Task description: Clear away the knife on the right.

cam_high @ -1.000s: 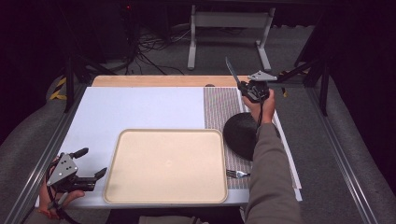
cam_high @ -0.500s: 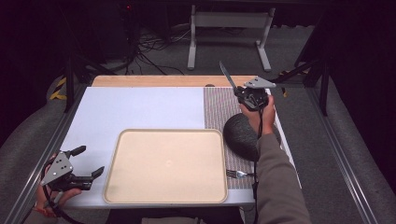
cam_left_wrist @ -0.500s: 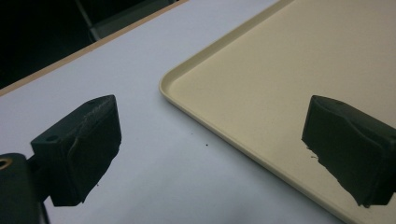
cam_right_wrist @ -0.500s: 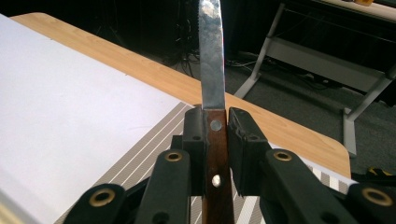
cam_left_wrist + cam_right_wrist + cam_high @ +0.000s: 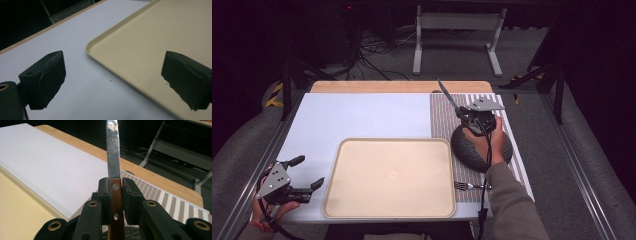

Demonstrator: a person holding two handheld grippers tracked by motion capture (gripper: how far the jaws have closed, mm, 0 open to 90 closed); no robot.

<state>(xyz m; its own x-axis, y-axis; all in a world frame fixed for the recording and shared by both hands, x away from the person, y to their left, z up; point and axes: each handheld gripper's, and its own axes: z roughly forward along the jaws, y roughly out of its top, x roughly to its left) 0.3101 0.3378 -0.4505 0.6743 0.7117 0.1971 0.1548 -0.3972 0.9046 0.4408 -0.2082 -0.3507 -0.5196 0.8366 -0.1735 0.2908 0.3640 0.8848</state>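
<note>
Here the right gripper is clamped on a knife, held above the far right of the tabletop. In the right gripper view, its black jaws pinch the flat brown wooden handle, which bears two round metal rivets, and the knife runs straight out between them. The blade is long, narrow, dull grey metal with a mottled face and a finely toothed left edge. In the high view the blade slants up and to the far left, off the surfaces below.

Under that gripper lies a placemat, woven, with fine grey and white stripes running near to far. On it, just near of the gripper, sits a dark round bowl with a ribbed outer wall, partly covered by the person's right hand. A metal fork lies flat at the mat's near edge, tines pointing left towards the tray.

The tray is a beige, smooth, rounded rectangle with a low raised rim, set in the near middle of the pale, matte sheet that covers the tabletop. A strip of light wood shows along the far edge.

The left gripper rests at the near left corner, its jaws spread wide with nothing between them; in the left gripper view its blunt black pads straddle the tray corner.
</note>
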